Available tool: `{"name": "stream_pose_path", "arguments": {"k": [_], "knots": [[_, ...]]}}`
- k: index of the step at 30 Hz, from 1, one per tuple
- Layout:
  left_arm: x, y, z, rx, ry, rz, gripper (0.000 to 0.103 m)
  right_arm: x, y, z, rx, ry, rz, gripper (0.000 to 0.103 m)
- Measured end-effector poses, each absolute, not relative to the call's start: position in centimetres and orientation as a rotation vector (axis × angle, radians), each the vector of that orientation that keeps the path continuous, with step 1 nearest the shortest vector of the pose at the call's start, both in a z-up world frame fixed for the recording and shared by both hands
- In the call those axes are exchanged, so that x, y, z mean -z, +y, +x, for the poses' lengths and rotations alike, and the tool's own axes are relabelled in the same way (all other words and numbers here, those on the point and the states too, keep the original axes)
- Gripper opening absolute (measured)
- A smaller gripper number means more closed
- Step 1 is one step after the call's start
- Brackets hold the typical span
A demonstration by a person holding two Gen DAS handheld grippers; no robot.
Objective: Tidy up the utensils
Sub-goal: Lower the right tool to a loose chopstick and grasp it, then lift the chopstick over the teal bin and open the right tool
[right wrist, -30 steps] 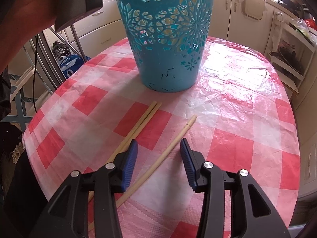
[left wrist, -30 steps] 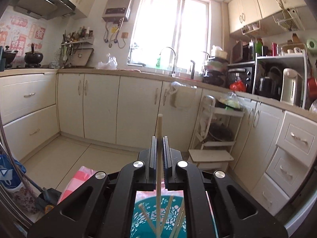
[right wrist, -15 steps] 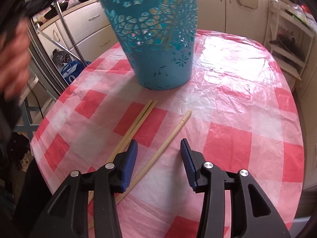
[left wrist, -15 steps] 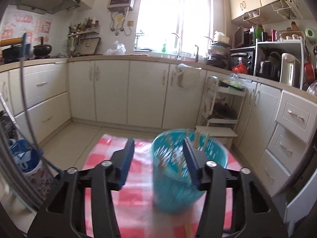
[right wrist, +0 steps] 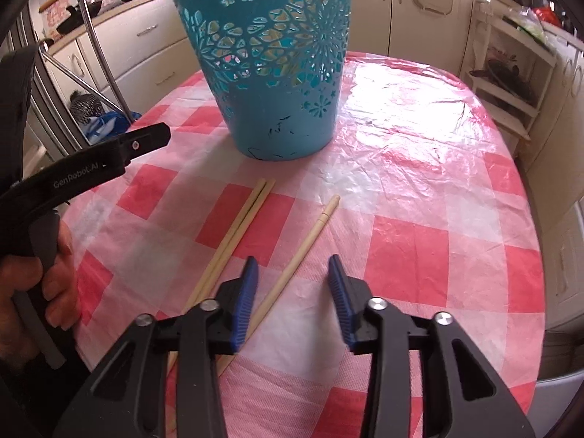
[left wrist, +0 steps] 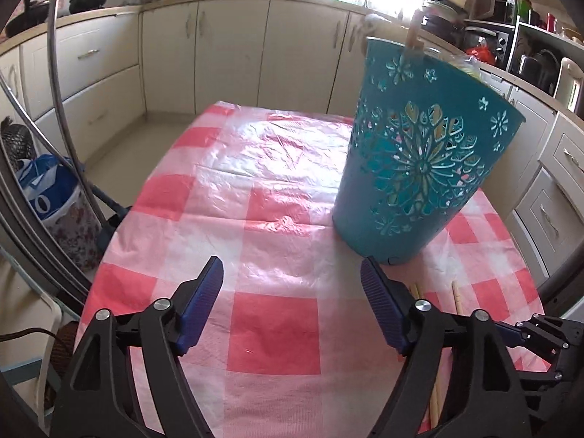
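A single pale wooden chopstick [right wrist: 303,252] is lying loose on the counter covered in red-and-white checked plastic cloth [right wrist: 419,168]. Its long axis is running diagonally, from its blunt end near the teal perforated plastic bucket [right wrist: 270,73] back toward the right gripper [right wrist: 292,292] and passing under the gap between that gripper's blue-padded fingers [right wrist: 244,303], closer to the left-hand one. Those fingers are standing fairly narrow and have just been closing, yet the pads are not pressing on the chopstick; it is lying between and below them.

Just beside it, to its left, a pair of matching wooden chopsticks [right wrist: 237,233] is lying side by side and touching, angled roughly the same way. So three chopsticks are showing on the counter, and one bucket is standing upright beyond them, with more sticks showing dimly through its cut-outs.

The right gripper is clearly the nearer one to the single chopstick. The left gripper [left wrist: 292,292] is hovering over bare cloth, its fingers wide apart after just opening, with nothing between them. A person's hand [right wrist: 43,284] is gripping its handle at the left edge.
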State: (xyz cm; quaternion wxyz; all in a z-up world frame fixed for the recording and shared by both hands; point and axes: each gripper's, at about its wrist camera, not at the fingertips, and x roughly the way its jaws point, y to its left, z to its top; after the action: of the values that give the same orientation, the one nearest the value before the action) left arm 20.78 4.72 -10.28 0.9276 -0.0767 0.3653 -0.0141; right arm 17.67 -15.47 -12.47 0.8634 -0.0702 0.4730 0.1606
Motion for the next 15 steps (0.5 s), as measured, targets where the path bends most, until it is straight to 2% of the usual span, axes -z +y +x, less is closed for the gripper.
{"name": "stream_pose_path", "arguments": {"k": [1, 5, 15], "knots": [[10.3, 4.6, 20.9, 0.032, 0.756, -0.156, 0.088, 12.5, -15.4, 17.6, -0.337, 0.991, -0.16, 0.016], [11.0, 4.3, 21.7, 0.045, 0.813, -0.16, 0.09, 12.2, -16.4, 17.8, -0.347, 1.022, -0.102, 0.008], [11.6, 4.1, 22.7, 0.05, 0.876, -0.175, 0.093, 10.5, -22.4, 17.8, -0.463, 1.047, 0.42, 0.006]]}}
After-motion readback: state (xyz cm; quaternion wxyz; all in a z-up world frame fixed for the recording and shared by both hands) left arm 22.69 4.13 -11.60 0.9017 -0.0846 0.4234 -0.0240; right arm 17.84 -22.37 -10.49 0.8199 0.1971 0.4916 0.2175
